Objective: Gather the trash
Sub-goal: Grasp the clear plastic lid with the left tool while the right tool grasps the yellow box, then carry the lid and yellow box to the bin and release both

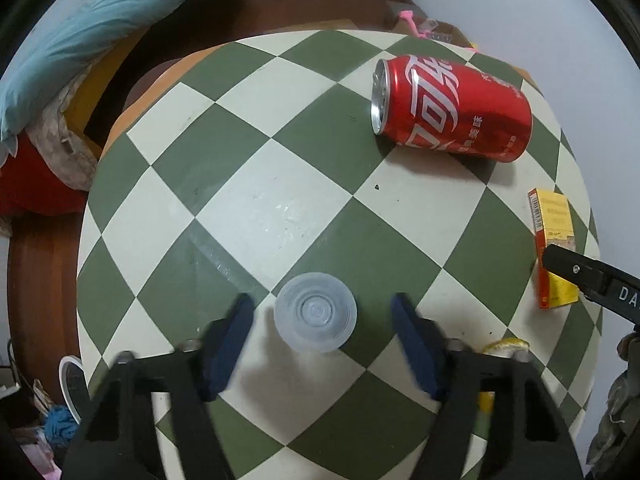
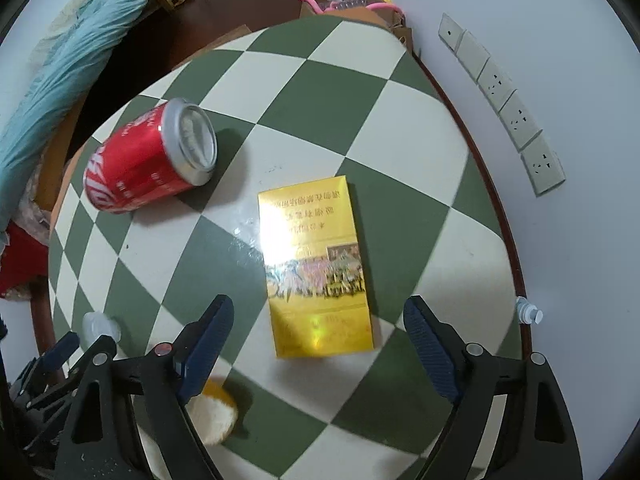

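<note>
A small clear plastic cup (image 1: 315,317) stands upside down on the green and cream checkered table (image 1: 256,184), between the fingers of my open left gripper (image 1: 322,310). A red cola can (image 1: 450,107) lies on its side at the far right; it also shows in the right wrist view (image 2: 150,160). A yellow cigarette box (image 2: 314,266) lies flat just ahead of my open, empty right gripper (image 2: 319,314); it also shows in the left wrist view (image 1: 554,248). A piece of orange peel (image 2: 214,412) lies beside the right gripper's left finger.
A cardboard box with pink items (image 2: 352,0) stands behind the table. A wall with sockets (image 2: 508,104) runs close on the right. A blue pillow (image 1: 92,28) lies on the left. A white bin rim (image 1: 70,384) sits on the floor at lower left.
</note>
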Motion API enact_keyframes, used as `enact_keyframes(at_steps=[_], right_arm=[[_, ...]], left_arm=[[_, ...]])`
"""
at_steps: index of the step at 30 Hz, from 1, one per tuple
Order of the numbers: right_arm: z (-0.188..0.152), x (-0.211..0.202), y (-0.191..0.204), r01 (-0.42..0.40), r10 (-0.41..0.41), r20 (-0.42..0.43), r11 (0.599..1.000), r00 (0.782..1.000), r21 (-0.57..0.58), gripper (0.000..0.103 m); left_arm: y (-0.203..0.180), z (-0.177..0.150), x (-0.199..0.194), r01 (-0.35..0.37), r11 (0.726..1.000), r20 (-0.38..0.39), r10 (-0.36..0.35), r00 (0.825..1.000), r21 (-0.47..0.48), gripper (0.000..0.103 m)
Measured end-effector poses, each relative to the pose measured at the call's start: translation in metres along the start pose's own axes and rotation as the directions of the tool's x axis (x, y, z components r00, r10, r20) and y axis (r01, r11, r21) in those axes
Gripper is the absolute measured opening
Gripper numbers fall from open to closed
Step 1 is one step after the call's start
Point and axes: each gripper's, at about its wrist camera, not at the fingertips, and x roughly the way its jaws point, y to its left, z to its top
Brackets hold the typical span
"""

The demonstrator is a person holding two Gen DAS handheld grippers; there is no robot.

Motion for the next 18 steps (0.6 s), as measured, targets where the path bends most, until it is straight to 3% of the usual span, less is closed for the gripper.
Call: enact_keyframes(at_steps=[1, 5, 11, 12, 13, 18], right_arm=[[0.002, 0.004, 0.002, 0.002, -0.002, -0.003, 1.0, 1.0, -0.006, 0.087], [0.006, 0.015, 0.006, 0.014, -0.015, -0.018, 1.0, 1.0, -0.02, 0.086], [0.004, 0.021, 0.015, 0.055, -0.056, -0.014, 0.997, 0.998, -0.054, 0.083], [0.003, 0.021, 0.016, 0.073, -0.074, -0.01, 0.995, 0.997, -0.064, 0.077], [0.002, 0.02, 0.018, 0.087, -0.087, -0.004, 0.993, 0.996, -0.074, 0.061], [-0.005, 0.017, 0.025, 0.094, -0.092, 0.023, 0.988, 0.996, -0.119, 0.058]], left_arm=[[0.0, 0.0, 0.002, 0.0, 1.0, -0.007, 0.0, 1.0, 0.004, 0.044], [0.002, -0.003, 0.003, -0.007, 1.0, 0.0, 0.007, 1.0, 0.004, 0.036], [0.005, -0.007, -0.004, -0.02, 1.0, 0.034, 0.02, 0.999, 0.014, 0.036], [0.002, -0.004, -0.002, -0.02, 1.0, 0.04, 0.019, 0.999, 0.015, 0.036], [0.002, -0.006, -0.005, -0.024, 1.0, 0.05, 0.023, 0.999, 0.018, 0.036], [0.009, -0.013, -0.022, -0.028, 0.999, 0.088, 0.027, 0.996, 0.018, 0.036]])
